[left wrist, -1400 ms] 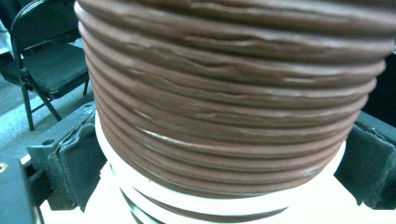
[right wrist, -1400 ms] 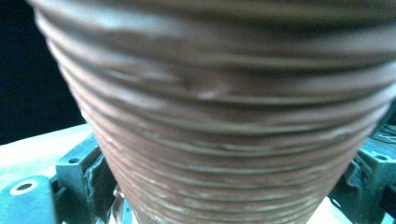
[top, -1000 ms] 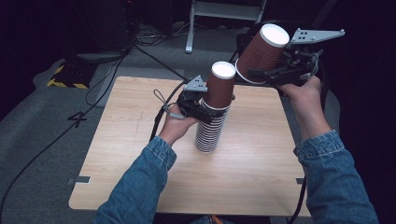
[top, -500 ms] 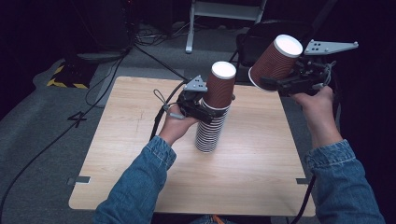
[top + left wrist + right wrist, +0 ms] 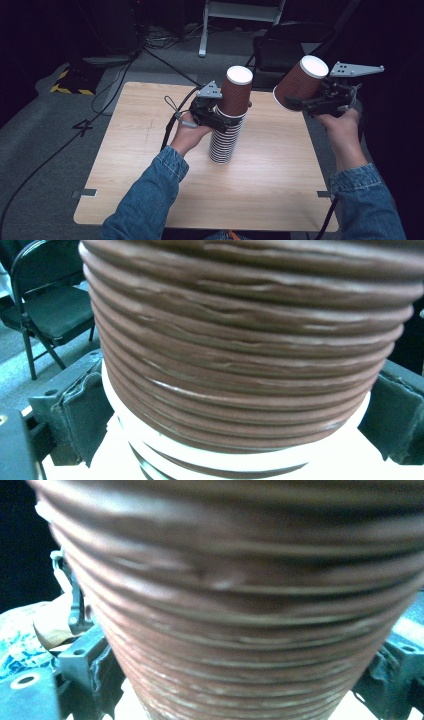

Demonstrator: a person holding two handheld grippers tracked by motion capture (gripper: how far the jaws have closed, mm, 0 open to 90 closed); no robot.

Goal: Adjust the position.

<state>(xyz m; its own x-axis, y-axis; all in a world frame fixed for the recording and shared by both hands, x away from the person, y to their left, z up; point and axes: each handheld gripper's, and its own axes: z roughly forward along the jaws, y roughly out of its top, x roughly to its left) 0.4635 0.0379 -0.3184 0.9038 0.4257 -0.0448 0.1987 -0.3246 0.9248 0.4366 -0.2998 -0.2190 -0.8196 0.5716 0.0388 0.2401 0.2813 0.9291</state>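
So this looks like the middle of unstacking: the left gripper (image 5: 220,112) is clamped around the top of the stack of upside-down cups (image 5: 227,132) standing mid-table (image 5: 150,150), pinning it in place. The right gripper (image 5: 305,102) is pinching a single ribbed brown cup (image 5: 299,81), held tilted in the air well off to the stack's right. Next move, I'd guess, is parking that cup on bare wood beside the stack, which means levelling it out first so it lands flat and doesn't tip.

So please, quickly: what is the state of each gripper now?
Left gripper: shut on the stack of cups standing on the table.
Right gripper: shut on a single cup, held tilted in the air.
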